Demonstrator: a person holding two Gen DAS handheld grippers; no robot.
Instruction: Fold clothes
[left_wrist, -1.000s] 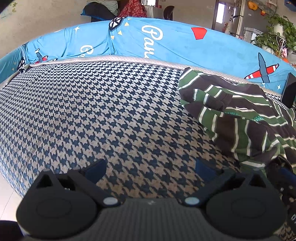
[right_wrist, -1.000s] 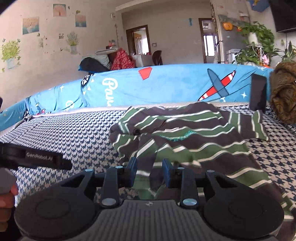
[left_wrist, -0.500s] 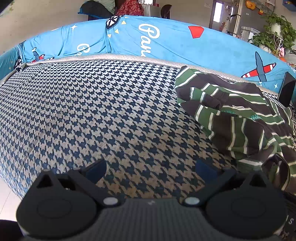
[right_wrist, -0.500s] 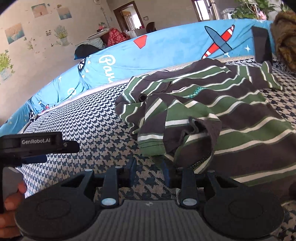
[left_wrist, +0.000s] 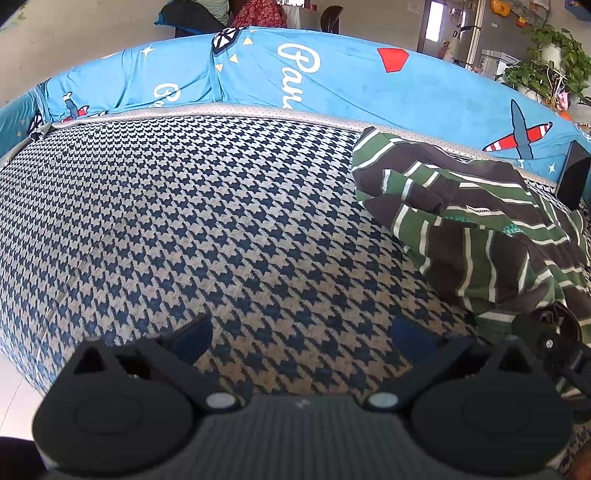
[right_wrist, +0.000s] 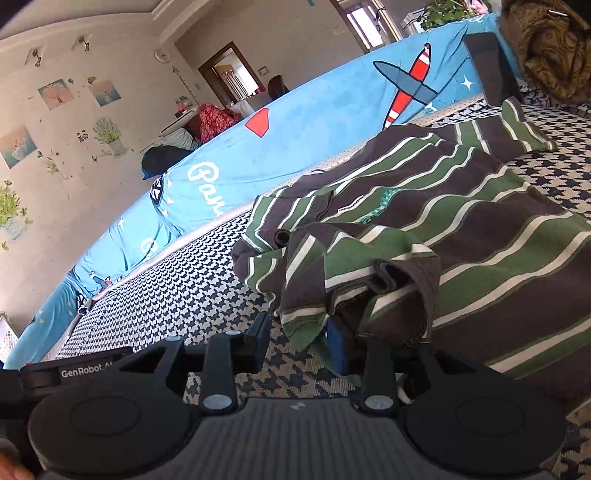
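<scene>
A: From our left wrist view first. Our left gripper (left_wrist: 301, 338) hangs with its jaws spread wide and nothing between them, only the houndstooth mattress (left_wrist: 207, 229) underneath. The striped sweater (left_wrist: 476, 236) lies crumpled to the right of it, up against the blue airplane-print cover (left_wrist: 332, 85) that runs along the mattress's far edge. This view looks the same as a second ago, so we take that hand to be waiting.

B: And low at the right edge there, beside the sweater's near hem, we catch the dark body of our right gripper (left_wrist: 550, 336).

A: Now the right wrist view. The whole scene has tilted since a second ago, so our right gripper (right_wrist: 299, 341) has rolled over, and the sweater (right_wrist: 461, 236) looks closer and larger than before. A bunched fold of hem (right_wrist: 391, 291) now sits right in front of the fingers.

B: The jaws are opening, part-way apart at this point. A corner of the hem hangs down into the gap, but we cannot see the blue pad (right_wrist: 336, 345) pressing on it, so we say nothing is gripped.

A: Our reading: we are either letting the hem go or lining up for a fresh bite. The sweater is in a heap beside the cover, sleeve (right_wrist: 517, 129) flung out towards the far side, so we judge the folding has barely begun.
</scene>
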